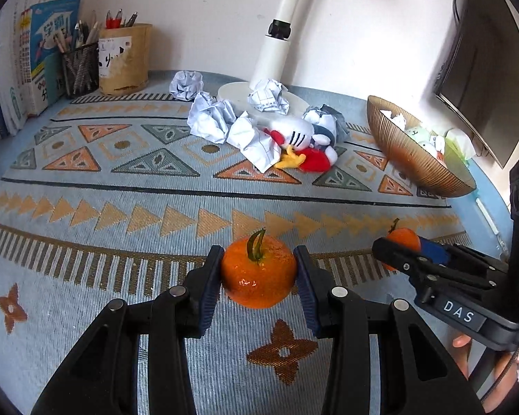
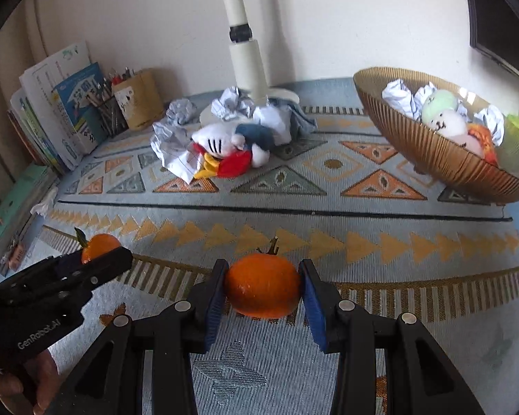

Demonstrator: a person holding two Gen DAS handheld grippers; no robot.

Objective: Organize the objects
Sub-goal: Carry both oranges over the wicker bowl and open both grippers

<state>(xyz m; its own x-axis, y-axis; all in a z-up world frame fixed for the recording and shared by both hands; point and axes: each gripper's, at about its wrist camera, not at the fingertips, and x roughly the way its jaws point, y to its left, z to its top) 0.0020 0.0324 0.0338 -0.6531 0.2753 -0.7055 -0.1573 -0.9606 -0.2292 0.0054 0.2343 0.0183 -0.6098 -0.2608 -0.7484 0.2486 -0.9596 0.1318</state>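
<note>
Both tools are clenched on fruit: your left tool [image 1: 258, 278] grips a tangerine with a green stem [image 1: 259, 273], your right tool [image 2: 263, 290] grips a second tangerine [image 2: 262, 285], each held just above the patterned cloth [image 1: 86, 173] on the table's near side. Likely drop point is the ribbed brown bowl [image 2: 432, 152] at far right, already holding crumpled paper and soft toys.

Risks: round, glossy skin can roll out between the flat pads if you tilt or loosen mid-carry. Squeeze harder and you bruise the fruit. The two tools sit close together, so swinging both right at once could knock them. The bowl looks tilted and full; a drop on the rim may bounce out.

Still loose at far centre: paper balls [image 1: 209, 121], plush toy [image 1: 304, 145], by the lamp base [image 1: 238, 95].

Readable text: "DAS" on the right tool, "GenRobot.AI" on the left tool. Book covers at far left carry print, too small to read.
</note>
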